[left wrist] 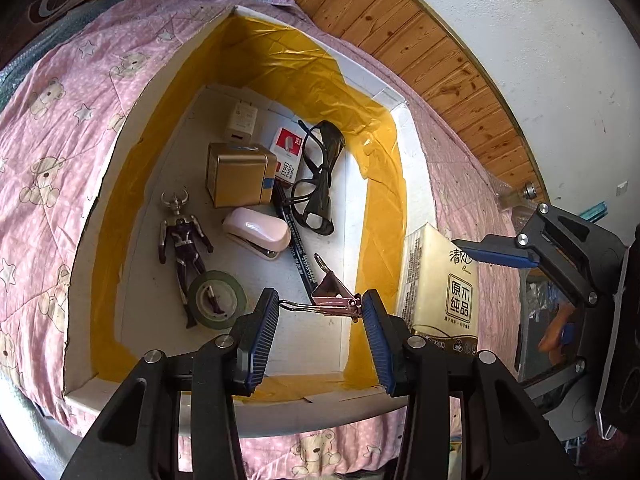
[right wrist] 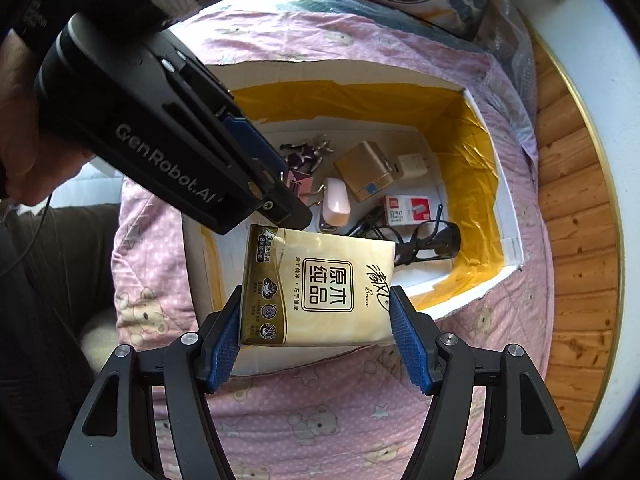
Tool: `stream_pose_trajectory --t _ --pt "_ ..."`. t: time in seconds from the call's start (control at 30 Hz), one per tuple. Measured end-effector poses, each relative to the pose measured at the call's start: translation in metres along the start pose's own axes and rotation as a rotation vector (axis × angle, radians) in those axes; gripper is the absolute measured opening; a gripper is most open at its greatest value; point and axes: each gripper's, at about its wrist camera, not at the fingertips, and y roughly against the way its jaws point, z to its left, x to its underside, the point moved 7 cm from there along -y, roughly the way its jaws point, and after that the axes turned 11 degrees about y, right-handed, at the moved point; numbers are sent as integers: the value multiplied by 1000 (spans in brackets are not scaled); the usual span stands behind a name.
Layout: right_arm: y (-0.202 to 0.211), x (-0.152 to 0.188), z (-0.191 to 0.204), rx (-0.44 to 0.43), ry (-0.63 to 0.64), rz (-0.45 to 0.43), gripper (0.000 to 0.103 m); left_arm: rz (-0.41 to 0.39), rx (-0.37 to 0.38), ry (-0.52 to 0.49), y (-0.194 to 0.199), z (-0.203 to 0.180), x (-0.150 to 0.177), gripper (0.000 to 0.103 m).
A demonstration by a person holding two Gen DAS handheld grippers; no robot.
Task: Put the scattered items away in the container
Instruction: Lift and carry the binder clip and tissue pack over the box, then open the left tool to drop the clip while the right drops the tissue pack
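Left tongs [left wrist: 320, 308] over the near end of the white box [left wrist: 132, 120], jaws spread moderately, pink binder clip [left wrist: 334, 294] spanning the gap: its wire handle at the left pad, its body against the right pad; can't tell if it's actually clamped or just lying between them. Right tongs [right wrist: 314, 336] closed on a gold tissue pack [right wrist: 316, 288], pads pressing both short sides, pack held over the box's near rim, label facing the camera. Box sits on a pink teddy-bear quilt [left wrist: 52, 120], inner walls lined with yellow tape. Inside the box: silver-and-purple action figure [left wrist: 182, 240] near the left wall, green tape roll [left wrist: 218, 300] overlapping its legs, gold cube box [left wrist: 240, 180] at centre, white charger [left wrist: 240, 120] behind it, red-and-white staples box [left wrist: 286, 152] to the cube's right, pink stapler [left wrist: 258, 232] in front of the cube, black pencil [left wrist: 296, 248] running diagonally beside it, dark glasses [left wrist: 320, 176] toward the right wall.
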Motion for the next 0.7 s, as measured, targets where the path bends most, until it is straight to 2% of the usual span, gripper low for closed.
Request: stream_pose_trajectory --t 0.33,0.5,0.7 --pt "-20 2 4 -43 61 62 71 88 21 71 -20 2 3 45" --pt "-27 2 3 -52 55 66 73 92 -2 72 -23 7 2 45" --pt "-34 6 0 -100 -11 65 75 81 -16 66 -19 9 1 55"
